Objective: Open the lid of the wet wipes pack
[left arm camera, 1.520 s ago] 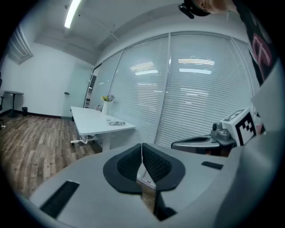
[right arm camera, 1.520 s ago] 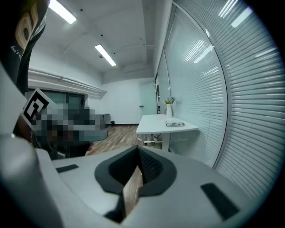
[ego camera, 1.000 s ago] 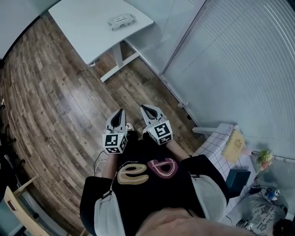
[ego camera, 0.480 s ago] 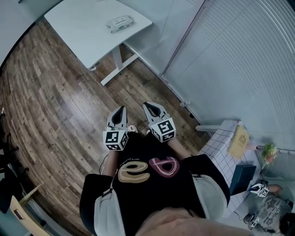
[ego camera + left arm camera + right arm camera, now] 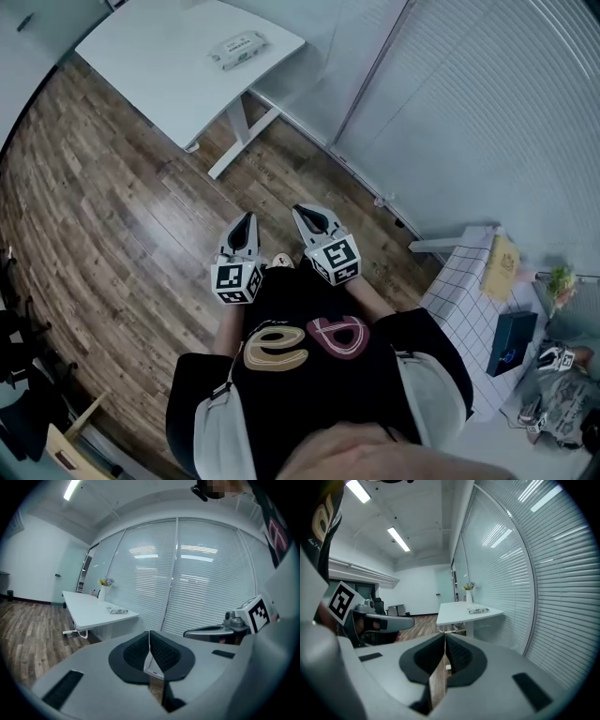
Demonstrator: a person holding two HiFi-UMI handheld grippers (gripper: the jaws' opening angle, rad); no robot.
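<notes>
Left gripper (image 5: 247,220): grey-and-black tongs, jaws together, empty.
Right gripper (image 5: 302,212): jaws together, empty, just beside the left.
Wet wipes pack (image 5: 236,50): flat white packet on white rectangular table (image 5: 159,70), well apart from both.

Floor (image 5: 112,216) is glossy wood, table (image 5: 159,66) smooth and matt, wet wipes pack (image 5: 236,49) plastic.

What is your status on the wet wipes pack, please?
Left gripper and right gripper shut, empty. Wet wipes pack on white table, far ahead, untouched. Only wood floor between.

Wet wipes pack (image 5: 236,49) flat on table (image 5: 159,80)
</notes>
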